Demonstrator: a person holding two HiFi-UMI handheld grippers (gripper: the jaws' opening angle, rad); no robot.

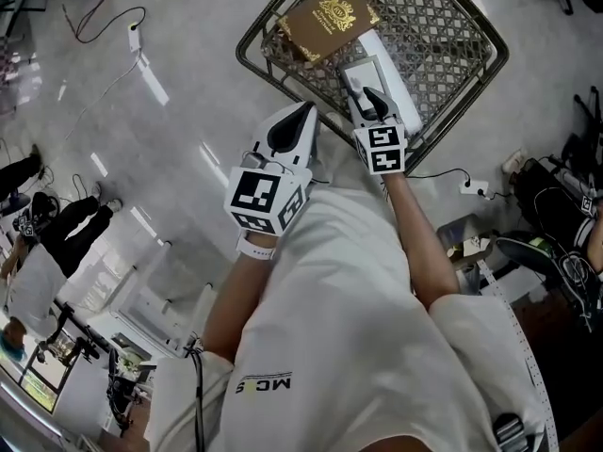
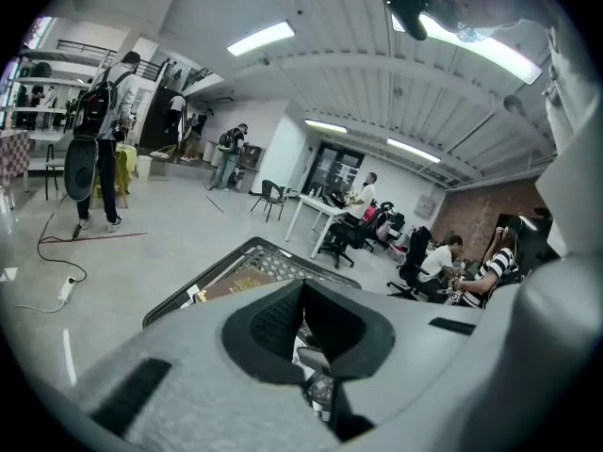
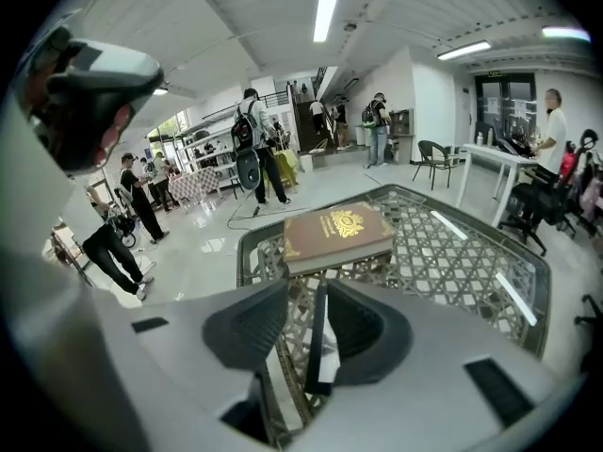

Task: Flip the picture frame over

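Note:
The picture frame (image 1: 366, 72) is a grey, pale-rimmed panel near the front edge of a dark metal lattice table (image 1: 452, 26). My right gripper (image 1: 371, 97) hangs over it. In the right gripper view the frame (image 3: 318, 337) shows edge-on as a thin dark strip between the jaws, close to the right pad, with a gap on the left. That right gripper (image 3: 306, 285) is open. My left gripper (image 1: 300, 113) hovers just off the table's front-left rim, with its jaws together and nothing in them. From the left gripper (image 2: 303, 285) I see the frame (image 2: 316, 356) only through a slit.
A brown book (image 1: 328, 17) with a gold crest lies on the lattice behind the frame. A power strip (image 1: 135, 36) and cables trail on the floor at left, and another strip (image 1: 476, 186) lies at right near dark bags (image 1: 556, 205). People stand and sit around the room.

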